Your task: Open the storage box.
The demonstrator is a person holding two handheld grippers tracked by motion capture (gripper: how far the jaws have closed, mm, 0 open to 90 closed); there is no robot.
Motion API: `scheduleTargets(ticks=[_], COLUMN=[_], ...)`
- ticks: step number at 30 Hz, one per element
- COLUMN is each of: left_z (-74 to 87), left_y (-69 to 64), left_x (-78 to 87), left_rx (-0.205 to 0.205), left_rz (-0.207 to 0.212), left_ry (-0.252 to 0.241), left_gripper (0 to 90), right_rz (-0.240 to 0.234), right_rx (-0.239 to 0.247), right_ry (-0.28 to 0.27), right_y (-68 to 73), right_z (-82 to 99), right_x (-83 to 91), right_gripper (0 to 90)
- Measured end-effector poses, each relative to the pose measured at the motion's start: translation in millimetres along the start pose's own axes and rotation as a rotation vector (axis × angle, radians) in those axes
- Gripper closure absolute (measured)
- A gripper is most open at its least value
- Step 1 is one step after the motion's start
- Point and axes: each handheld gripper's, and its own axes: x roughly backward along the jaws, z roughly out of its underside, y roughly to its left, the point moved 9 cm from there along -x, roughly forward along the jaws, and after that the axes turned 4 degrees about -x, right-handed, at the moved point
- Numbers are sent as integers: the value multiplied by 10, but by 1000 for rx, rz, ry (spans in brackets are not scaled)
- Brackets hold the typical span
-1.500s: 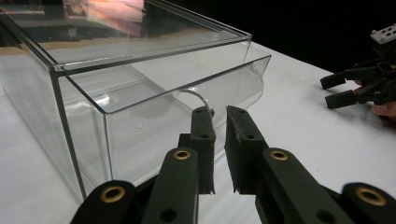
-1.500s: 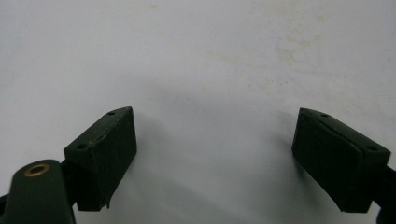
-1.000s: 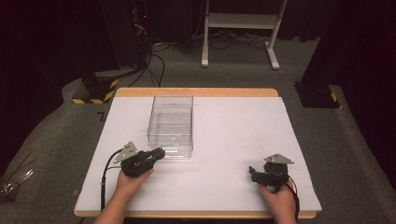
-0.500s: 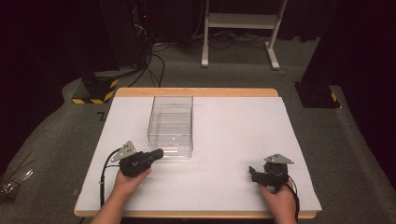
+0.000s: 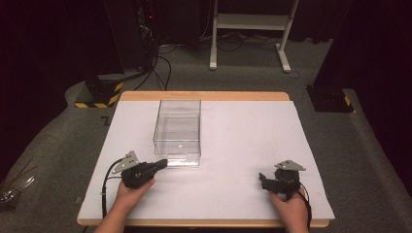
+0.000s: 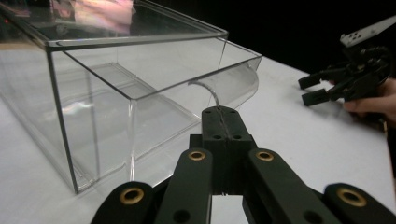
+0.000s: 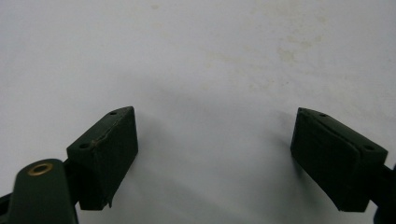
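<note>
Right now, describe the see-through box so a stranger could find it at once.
On the white table, look left of centre, toward the far edge. The clear plastic box stands there, its near end just ahead of the left gripper. It is the table's one transparent thing.

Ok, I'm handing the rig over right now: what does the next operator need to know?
Left gripper: jaws shut with nothing between them, tips close to the near end of the clear box; whether they touch its curved front lip I cannot tell.
Right gripper: jaws open, holding nothing, low over the bare white table at the near right, well apart from the box.
Done: box stands on the table, nothing inside.
Left: probably working the box's near end with the left gripper.
</note>
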Motion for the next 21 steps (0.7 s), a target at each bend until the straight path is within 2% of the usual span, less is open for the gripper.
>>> scheduleTargets(ticks=[1, 4, 7, 11, 15, 21], left_z=[2, 39, 27, 9, -8, -23], left_y=[-9, -44, -47, -39, -15, 21], left_x=[13, 29, 38, -23, -80, -179], left_rx=[6, -24, -3, -4, 1, 26], left_rz=[3, -3, -20, -21, -19, 42], left_ry=[-1, 27, 7, 14, 15, -3], left_gripper=[900, 900, 896, 774, 701, 715], right_rz=[-1, -1, -1, 0, 1, 0], right_rx=[-1, 0, 0, 0, 1, 11], right_ry=[1, 0, 1, 1, 0, -3], right_y=[1, 1, 1, 2, 2, 3], right_z=[1, 0, 1, 1, 1, 0], right_x=[1, 0, 1, 1, 2, 5], right_gripper=[150, 151, 151, 152, 154, 162])
